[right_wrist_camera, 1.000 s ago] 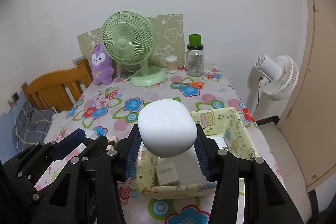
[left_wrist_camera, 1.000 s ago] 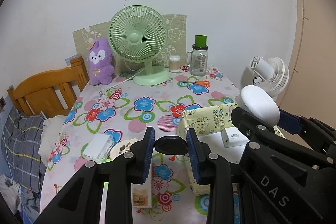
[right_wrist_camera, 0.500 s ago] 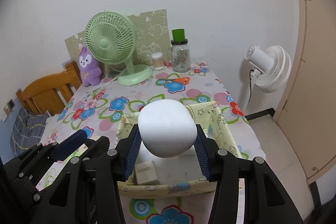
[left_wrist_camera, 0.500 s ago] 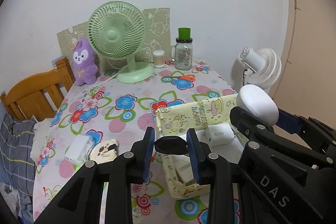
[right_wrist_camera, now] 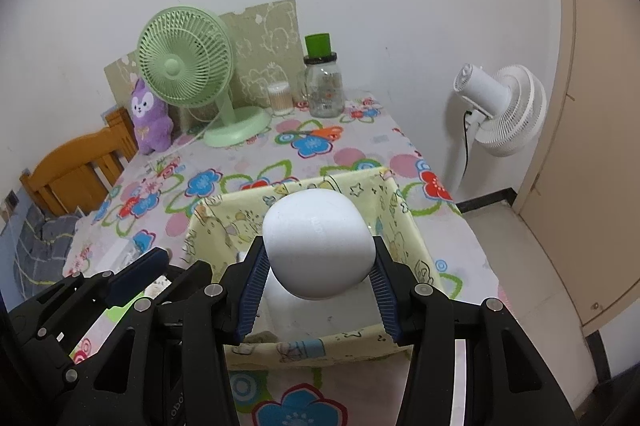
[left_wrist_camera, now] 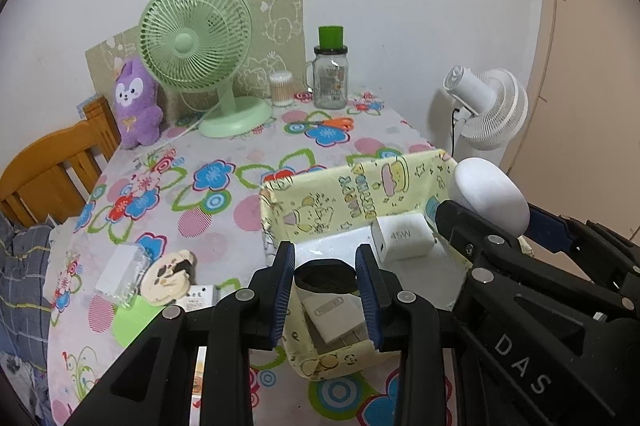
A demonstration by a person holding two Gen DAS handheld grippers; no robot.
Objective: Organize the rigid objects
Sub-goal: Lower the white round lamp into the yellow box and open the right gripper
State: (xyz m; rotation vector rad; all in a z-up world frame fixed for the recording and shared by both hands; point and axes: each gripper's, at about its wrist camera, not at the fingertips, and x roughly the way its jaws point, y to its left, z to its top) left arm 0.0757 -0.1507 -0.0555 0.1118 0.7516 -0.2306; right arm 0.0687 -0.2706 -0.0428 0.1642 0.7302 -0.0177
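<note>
My left gripper [left_wrist_camera: 325, 276] is shut on a small black oval object [left_wrist_camera: 326, 275] and holds it above the near left corner of the yellow fabric box [left_wrist_camera: 320, 194]. My right gripper [right_wrist_camera: 318, 262] is shut on a white rounded case [right_wrist_camera: 318, 248] and holds it over the same box [right_wrist_camera: 224, 222]; the case also shows in the left wrist view [left_wrist_camera: 490, 196]. Inside the box lie a white 45W charger [left_wrist_camera: 402, 238] and a flat white rectangular item [left_wrist_camera: 334, 318].
On the flowered tablecloth left of the box lie a clear plastic packet [left_wrist_camera: 122, 272], a round cartoon item [left_wrist_camera: 168, 276] and a small white card [left_wrist_camera: 198, 302]. At the back stand a green fan [left_wrist_camera: 196, 38], a purple plush [left_wrist_camera: 134, 104], a jar [left_wrist_camera: 330, 74] and orange scissors [left_wrist_camera: 326, 124]. A white floor fan [left_wrist_camera: 486, 106] stands right.
Both grippers have moved right and forward with their loads, so the box now lies under them; the black object went from left of the box to over its corner.
</note>
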